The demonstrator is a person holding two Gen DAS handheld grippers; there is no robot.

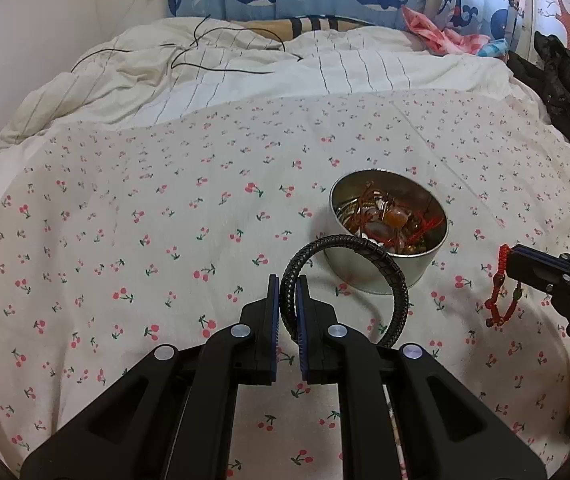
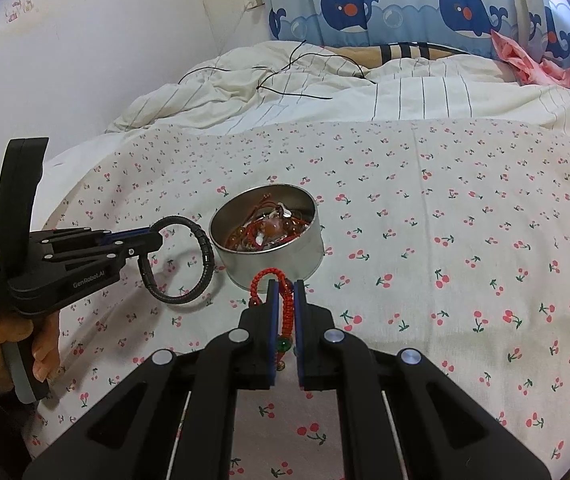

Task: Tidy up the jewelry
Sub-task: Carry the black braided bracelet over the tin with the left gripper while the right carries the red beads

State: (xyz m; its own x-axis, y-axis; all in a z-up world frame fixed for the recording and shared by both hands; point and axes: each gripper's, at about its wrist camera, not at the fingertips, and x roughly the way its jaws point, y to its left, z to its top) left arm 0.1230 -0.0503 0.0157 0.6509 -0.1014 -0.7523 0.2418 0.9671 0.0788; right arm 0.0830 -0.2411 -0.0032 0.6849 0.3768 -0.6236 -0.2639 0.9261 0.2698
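A round metal tin (image 1: 381,276) (image 2: 285,264) holding several red-corded and beaded pieces stands on the cherry-print sheet. My left gripper (image 1: 288,280) is shut on a black braided bracelet (image 1: 393,272), held just in front and left of the tin; it also shows in the right wrist view (image 2: 203,248). My right gripper (image 2: 285,282) is shut on a red braided cord bracelet (image 2: 285,304) with a green bead, just in front of the tin. In the left wrist view the right gripper (image 1: 515,260) sits right of the tin with the red bracelet (image 1: 499,296) hanging from it.
A rumpled striped duvet (image 1: 245,76) with a thin black cable (image 1: 225,48) lies at the back of the bed. A black garment (image 1: 565,80) is at the far right. Pink cloth (image 2: 525,60) lies by the whale curtain. A wall (image 2: 85,60) is to the left.
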